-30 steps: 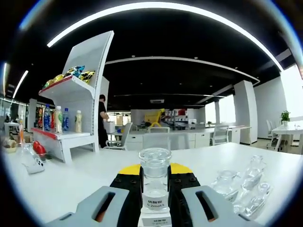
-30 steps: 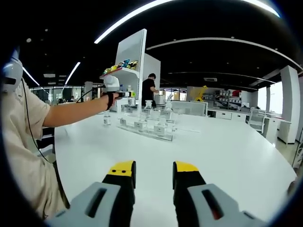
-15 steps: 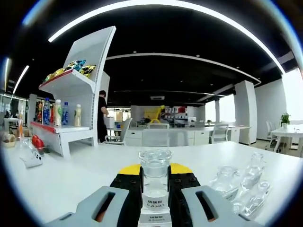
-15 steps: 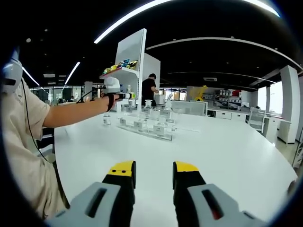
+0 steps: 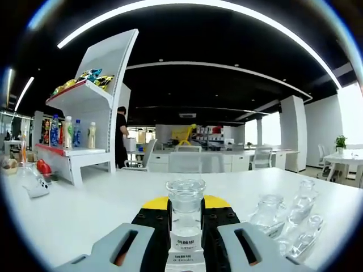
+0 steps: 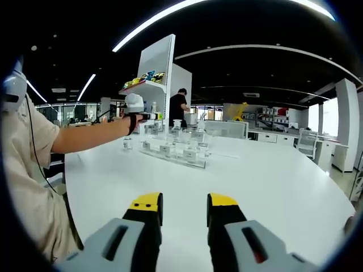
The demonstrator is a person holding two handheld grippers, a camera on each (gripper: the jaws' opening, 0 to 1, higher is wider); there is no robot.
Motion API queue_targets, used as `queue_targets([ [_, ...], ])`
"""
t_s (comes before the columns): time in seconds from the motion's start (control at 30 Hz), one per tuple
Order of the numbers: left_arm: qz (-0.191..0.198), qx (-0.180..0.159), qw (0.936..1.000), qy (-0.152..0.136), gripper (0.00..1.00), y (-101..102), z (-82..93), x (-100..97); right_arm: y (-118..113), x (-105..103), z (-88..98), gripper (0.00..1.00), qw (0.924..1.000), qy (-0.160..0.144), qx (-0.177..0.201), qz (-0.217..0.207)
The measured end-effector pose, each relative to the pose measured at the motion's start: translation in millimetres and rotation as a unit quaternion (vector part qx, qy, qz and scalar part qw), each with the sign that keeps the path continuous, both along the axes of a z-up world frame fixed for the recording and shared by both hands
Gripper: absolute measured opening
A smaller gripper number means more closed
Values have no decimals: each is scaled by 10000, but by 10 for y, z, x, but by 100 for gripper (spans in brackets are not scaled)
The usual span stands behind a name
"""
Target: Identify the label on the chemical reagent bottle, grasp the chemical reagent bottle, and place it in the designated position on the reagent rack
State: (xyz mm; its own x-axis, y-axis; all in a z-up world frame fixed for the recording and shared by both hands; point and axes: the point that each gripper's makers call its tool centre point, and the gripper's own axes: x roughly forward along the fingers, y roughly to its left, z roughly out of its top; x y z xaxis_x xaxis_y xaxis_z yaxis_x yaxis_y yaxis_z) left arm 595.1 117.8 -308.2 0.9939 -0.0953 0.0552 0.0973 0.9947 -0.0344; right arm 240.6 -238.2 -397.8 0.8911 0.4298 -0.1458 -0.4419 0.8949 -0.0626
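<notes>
A clear glass reagent bottle (image 5: 185, 212) with a white label stands upright between the yellow-tipped jaws of the left claw (image 5: 185, 214), which pinches it at the neck, in the left gripper view. Beside it, toward the right edge of the white surface (image 5: 74, 215), more clear stoppered bottles (image 5: 289, 224) sit in the reagent rack (image 5: 275, 231). Beyond the far edge of the surface, a white shelf unit (image 5: 85, 113) carries drink bottles and snack packets, and a person in dark clothes (image 5: 121, 139) stands next to it.

In the right gripper view, the right claw (image 6: 181, 212) hangs spread and holds nothing above the near part of the surface (image 6: 272, 181). The person's bare forearm (image 6: 85, 136) reaches out from the left, over the far left part of the surface, toward the rack (image 6: 173, 154) of bottles standing there; a light sleeve (image 6: 28, 170) fills the left side. Whether the held bottle touches the rack cannot be told.
</notes>
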Motion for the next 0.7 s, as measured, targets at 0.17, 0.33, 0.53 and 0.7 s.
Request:
queue_targets([
  [0.17,-13,-61,10000,38,20,-2,-11,13,-8,5,0,31,10000,-1,3,-2],
  [0.33,-17,-76,10000,39,20,-14,-21,12,-12,13,-3,31,10000,6,-7,1],
  [0.53,-26,-64,10000,65,20,-37,-57,8,-39,16,-4,31,10000,9,-7,-24],
  [0.7,0,-68,9999,120,20,-28,-106,18,-33,12,2,31,10000,2,-14,-19],
])
